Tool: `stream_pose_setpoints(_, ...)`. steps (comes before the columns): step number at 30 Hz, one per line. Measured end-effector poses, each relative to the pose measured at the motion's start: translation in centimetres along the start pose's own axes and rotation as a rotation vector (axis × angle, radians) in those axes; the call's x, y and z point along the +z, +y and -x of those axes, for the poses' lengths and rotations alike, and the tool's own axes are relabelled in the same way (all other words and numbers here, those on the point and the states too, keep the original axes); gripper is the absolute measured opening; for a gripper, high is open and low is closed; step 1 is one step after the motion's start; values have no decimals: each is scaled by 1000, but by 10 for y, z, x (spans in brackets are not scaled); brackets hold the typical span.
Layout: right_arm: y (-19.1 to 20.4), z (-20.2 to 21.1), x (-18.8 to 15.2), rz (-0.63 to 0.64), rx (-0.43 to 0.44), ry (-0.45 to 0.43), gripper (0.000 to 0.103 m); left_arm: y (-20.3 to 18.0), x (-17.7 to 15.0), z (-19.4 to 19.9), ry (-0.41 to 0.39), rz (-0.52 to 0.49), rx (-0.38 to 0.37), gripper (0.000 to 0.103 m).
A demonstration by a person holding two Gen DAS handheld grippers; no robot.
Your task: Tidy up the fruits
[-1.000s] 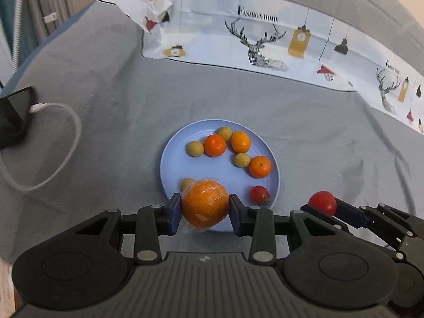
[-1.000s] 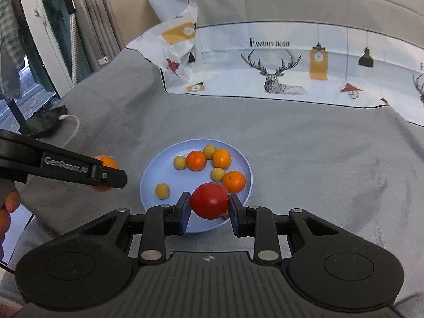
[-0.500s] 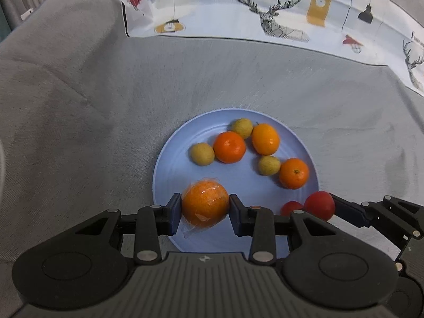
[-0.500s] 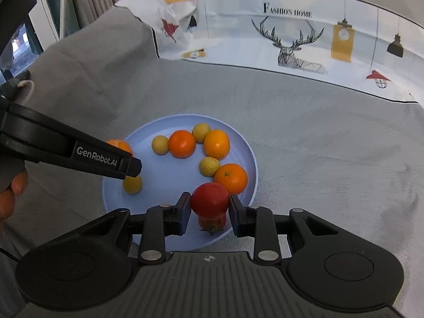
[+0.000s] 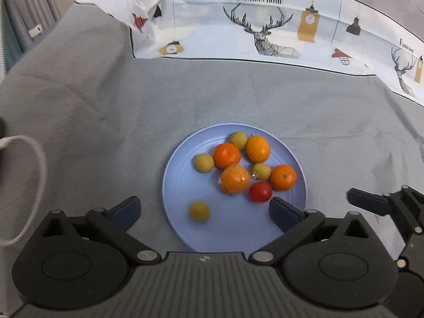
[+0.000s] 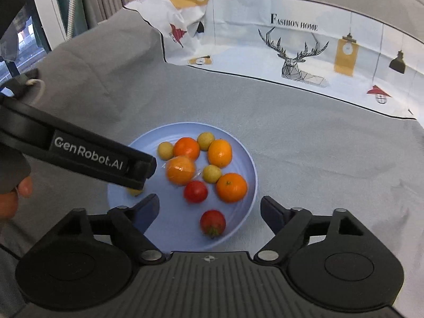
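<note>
Both sets of jaws have just been opening and now stand spread wide with nothing between them. From the left wrist view, my left gripper (image 5: pixel 204 210) hangs over the near edge of a pale blue plate (image 5: pixel 175 190), its pads apart on either side of the plate's near rim. From the right wrist view, my right gripper (image 6: pixel 209 212) hangs over the same plate from the right, equally released.

All the fruit in view sits on the plate, which lies on a grey cloth (image 5: pixel 106 122). An orange in clear wrap (image 5: pixel 235 179) rests near the plate's middle, touching a bare orange (image 5: pixel 226 155) on its far side. A red tomato (image 5: pixel 260 191) lies just right of it, and the right wrist view shows a second tomato (image 6: pixel 212 223) alone by the near rim. Two more oranges and several small yellow-green fruits fill the far half; one small yellow fruit (image 5: pixel 199 211) lies alone at the near left.

I judge that the wide jaws are meant to leave the round fruit undisturbed, and that the plate's raised rim is there to stop it rolling off. No fruit shows on the cloth, so gathering looks nearly complete. A white printed sheet with a deer drawing (image 5: pixel 265 31) lies at the far side.
</note>
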State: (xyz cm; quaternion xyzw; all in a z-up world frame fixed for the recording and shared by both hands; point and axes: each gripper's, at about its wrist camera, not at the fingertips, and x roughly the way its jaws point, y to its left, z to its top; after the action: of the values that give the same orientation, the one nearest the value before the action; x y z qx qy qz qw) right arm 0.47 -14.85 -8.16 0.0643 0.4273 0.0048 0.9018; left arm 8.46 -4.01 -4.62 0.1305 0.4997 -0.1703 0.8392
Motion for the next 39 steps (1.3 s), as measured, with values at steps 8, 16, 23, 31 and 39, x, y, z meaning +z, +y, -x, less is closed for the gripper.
stream_pose_setpoints(8,16,68,-28,-41,-60,-31,98,-1,-43,67,-54,8,12,103)
stream_pose_setpoints(16,28,117,-62,-64,-124,-94,100,-4,-80,109,-109,22,30,103)
stream_pose_setpoints(23,35,135,-74,-53,-162,-153,100,-8,-97,123,-141,7,49,103)
stream_pose_setpoints(31,36,147,-80,-54,-181,-192,101,-12,-104,132,-176,-2,89,103)
stream_pose_setpoints(39,41,152,-82,-43,-187,-208,102,-7,-105,133,-172,35,74,103)
